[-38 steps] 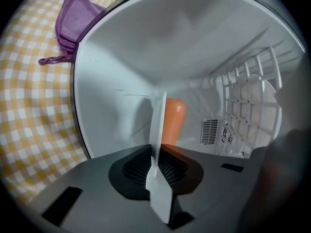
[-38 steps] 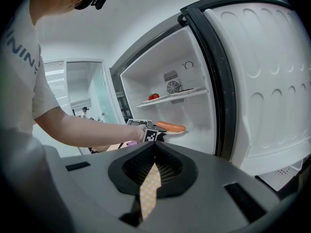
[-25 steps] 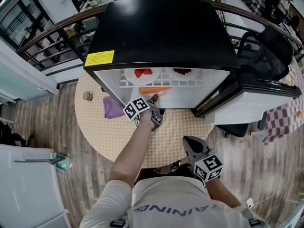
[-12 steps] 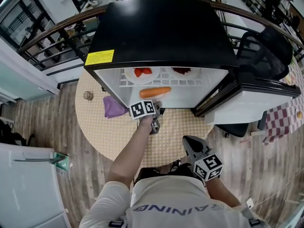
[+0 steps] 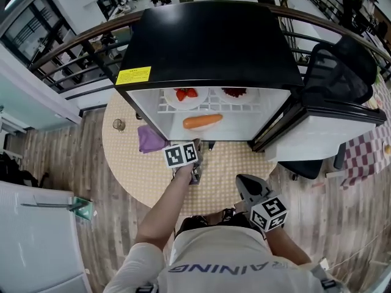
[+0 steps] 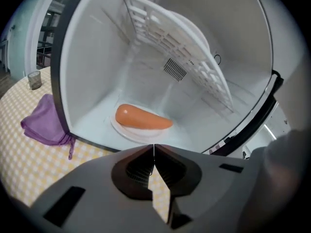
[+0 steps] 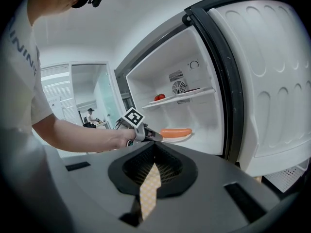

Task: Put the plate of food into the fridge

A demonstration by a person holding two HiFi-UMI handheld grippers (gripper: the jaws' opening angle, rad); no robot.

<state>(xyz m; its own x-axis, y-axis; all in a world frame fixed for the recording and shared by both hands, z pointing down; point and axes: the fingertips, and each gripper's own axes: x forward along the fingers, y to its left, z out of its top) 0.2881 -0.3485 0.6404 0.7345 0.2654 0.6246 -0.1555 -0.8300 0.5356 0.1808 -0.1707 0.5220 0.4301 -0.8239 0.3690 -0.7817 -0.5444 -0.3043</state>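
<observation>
**Plate of food lying inside fridge, both grippers empty**

We are seeing the fridge (image 5: 211,47) standing on the round table (image 5: 131,163) with its door (image 5: 324,130) swung wide open. The task's thing is already in there. The plate (image 6: 127,131) is sitting flat on the fridge floor, under the wire shelf (image 5: 208,107) and near the front lip.

Handling, as we are judging it: the plate is looking stiff, light and glossy, so it is likely slippery at the rim and breakable if ceramic. We are taking the front rim as the place to pinch it, with the plate kept level. The orange food (image 6: 142,118) is smooth and rounded, so it is liable to roll or slide off.

Direction: the food is lying flat, with its long axis running side to side across the opening. The blunt end is facing the hinge-free side and the tapering end is pointing toward the door. The plate itself is round, so it is giving no direction.

The left gripper (image 5: 196,144) is hanging just outside the opening. Its jaws have just been closing and are now together, with nothing between them. The right gripper (image 7: 154,147) is hanging well back from the fridge, with its jaws also together and empty.
</observation>
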